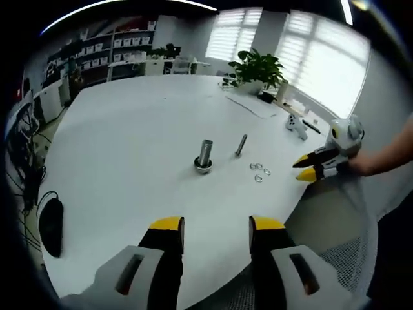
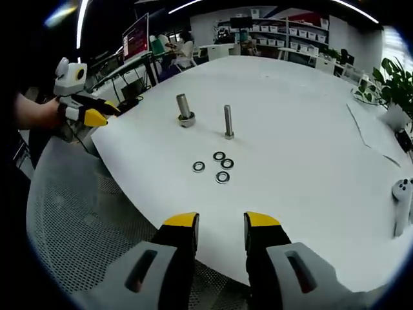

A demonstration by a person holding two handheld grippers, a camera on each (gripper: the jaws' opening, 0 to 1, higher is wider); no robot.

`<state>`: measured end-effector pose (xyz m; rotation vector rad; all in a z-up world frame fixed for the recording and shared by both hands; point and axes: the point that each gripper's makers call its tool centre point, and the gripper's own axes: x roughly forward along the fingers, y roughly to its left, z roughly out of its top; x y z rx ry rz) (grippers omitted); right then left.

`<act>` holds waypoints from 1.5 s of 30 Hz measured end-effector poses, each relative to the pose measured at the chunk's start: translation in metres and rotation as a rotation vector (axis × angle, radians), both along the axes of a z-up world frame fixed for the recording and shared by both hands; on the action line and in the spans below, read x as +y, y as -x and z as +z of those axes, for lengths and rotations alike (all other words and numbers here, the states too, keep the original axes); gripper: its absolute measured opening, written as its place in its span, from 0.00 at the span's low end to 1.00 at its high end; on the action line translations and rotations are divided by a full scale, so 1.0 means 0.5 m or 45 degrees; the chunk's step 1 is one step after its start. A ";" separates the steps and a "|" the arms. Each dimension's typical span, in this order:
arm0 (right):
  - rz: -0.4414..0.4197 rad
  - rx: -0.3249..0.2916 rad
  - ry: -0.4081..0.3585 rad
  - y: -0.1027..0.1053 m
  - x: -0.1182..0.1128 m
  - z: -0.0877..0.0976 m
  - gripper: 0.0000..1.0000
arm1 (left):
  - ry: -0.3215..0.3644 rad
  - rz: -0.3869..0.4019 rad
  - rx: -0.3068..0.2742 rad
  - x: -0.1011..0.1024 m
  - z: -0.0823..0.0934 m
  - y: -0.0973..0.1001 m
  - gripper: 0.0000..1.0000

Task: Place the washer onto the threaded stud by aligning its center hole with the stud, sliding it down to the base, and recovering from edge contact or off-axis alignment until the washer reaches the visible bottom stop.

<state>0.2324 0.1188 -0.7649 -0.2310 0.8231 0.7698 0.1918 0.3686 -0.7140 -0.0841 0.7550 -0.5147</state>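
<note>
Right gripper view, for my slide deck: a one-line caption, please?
Open right gripper faces four loose washers and two upright studs on a white table.

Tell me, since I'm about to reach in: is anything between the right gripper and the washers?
Nothing visible. Bare white table lies between the open right gripper and the four washers; the threaded stud stands beyond them.
</note>
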 end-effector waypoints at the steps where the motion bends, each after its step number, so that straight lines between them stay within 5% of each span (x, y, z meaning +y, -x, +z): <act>1: -0.002 -0.005 0.002 -0.001 -0.001 0.001 0.31 | 0.006 0.012 -0.009 0.003 0.001 0.002 0.38; 14: -0.004 0.002 0.043 -0.002 -0.009 -0.008 0.31 | 0.066 0.031 -0.005 -0.021 -0.009 0.037 0.39; 45: 0.033 0.035 0.069 0.010 -0.007 -0.019 0.31 | -0.020 0.003 -0.080 -0.044 -0.032 0.045 0.36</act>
